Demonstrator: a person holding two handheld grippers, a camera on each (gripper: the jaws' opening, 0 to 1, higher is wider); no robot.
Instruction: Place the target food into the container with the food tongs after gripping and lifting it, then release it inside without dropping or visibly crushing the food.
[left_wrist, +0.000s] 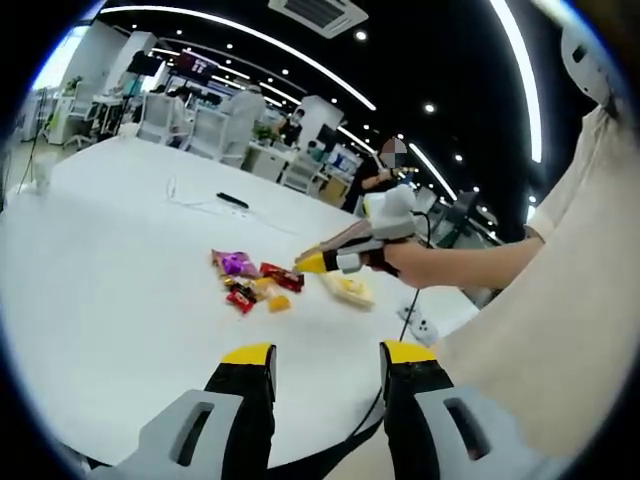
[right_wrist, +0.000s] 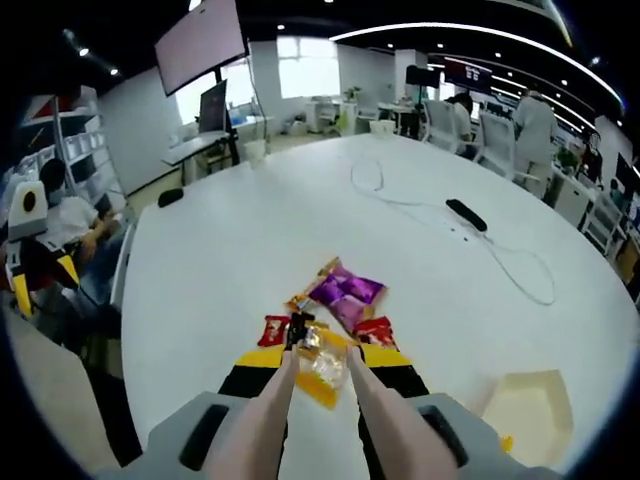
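My yellow-tipped black jaws, pale pink tongs, purple packet, red packets, clear yellow-orange packet, cream container, white table

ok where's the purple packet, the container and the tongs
purple packet (right_wrist: 346, 291), right gripper view, middle of the wrapper
container (right_wrist: 527, 407), right gripper view, its pale inner floor
tongs (right_wrist: 266, 425), right gripper view, left arm of the tongs

Wide bare stretches of white table on every side of the snack packets. Packets bunched close together, little room between them. Pale container just beside the pile, its top open. Black remote and thin white cable lying farther off, well apart from the pile.
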